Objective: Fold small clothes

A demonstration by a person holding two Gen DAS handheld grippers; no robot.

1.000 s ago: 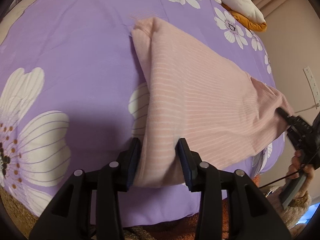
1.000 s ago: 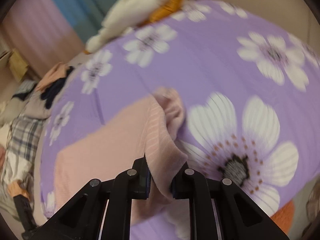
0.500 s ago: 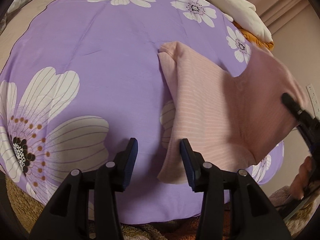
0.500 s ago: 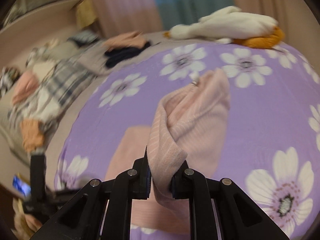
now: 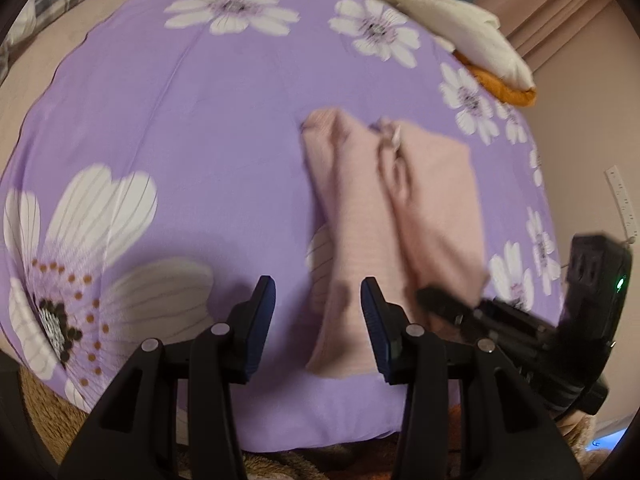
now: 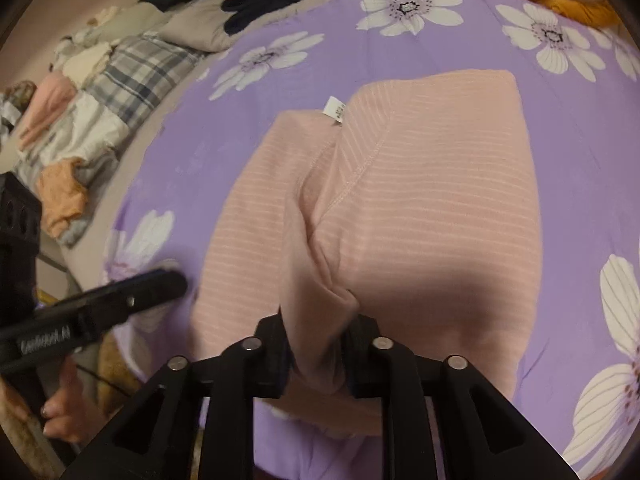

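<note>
A pink striped garment (image 5: pixel 384 208) lies on the purple flowered bedspread (image 5: pixel 180 120), folded lengthwise with both sides laid toward the middle. It also shows in the right wrist view (image 6: pixel 420 208), with a white label (image 6: pixel 334 110) at its far end. My left gripper (image 5: pixel 318 312) is open and empty, just above the garment's near left edge. My right gripper (image 6: pixel 318 344) is shut on a fold of the pink garment at its near edge. The right gripper shows in the left wrist view (image 5: pixel 444 302), low at the garment's near right corner.
A white and orange plush toy (image 5: pixel 460 36) lies at the far right of the bed. A plaid blanket (image 6: pixel 132 76) and several piled clothes (image 6: pixel 60 196) lie left of the bedspread. A wall (image 5: pixel 592 112) stands to the right. The bed's near edge is just below the grippers.
My right gripper carried the garment's right side over onto the middle and lowered it. My left gripper, open throughout, drew back a little toward the near edge.
</note>
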